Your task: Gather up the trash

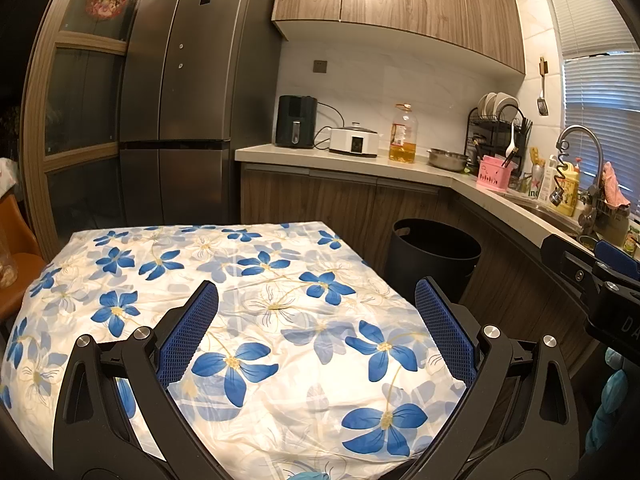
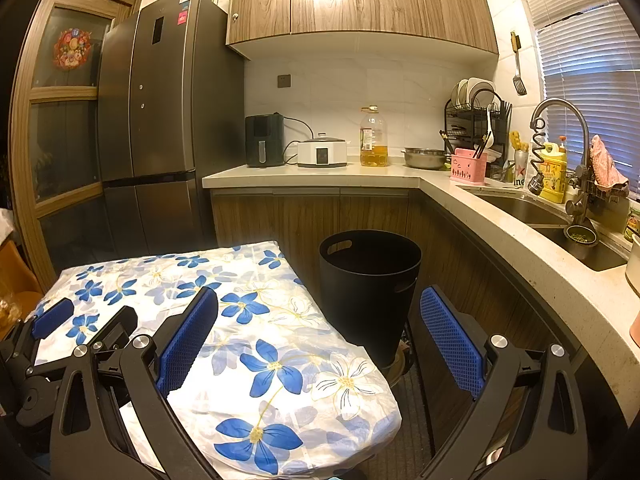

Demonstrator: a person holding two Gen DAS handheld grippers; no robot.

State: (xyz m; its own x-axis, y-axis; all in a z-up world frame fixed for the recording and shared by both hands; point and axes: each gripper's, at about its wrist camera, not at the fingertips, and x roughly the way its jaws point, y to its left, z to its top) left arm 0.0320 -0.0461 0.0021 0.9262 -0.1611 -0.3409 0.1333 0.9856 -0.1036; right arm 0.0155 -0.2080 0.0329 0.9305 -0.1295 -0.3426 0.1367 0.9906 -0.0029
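A black trash bin [image 1: 434,258] stands on the floor to the right of a table with a blue-flower cloth [image 1: 248,280]; it also shows in the right wrist view [image 2: 368,288]. I see no loose trash on the cloth [image 2: 256,344]. My left gripper [image 1: 316,300] is open and empty above the table's near part. My right gripper [image 2: 320,308] is open and empty, over the table's right edge, in front of the bin. The right gripper shows at the right edge of the left view [image 1: 600,276], and the left gripper at the left edge of the right view [image 2: 80,328].
A grey fridge [image 1: 192,92] stands behind the table. An L-shaped counter [image 2: 440,188] carries an air fryer, cooker, oil bottle [image 2: 374,138], steel bowl, dish rack and a sink [image 2: 560,220]. An orange chair [image 1: 16,248] is at the left.
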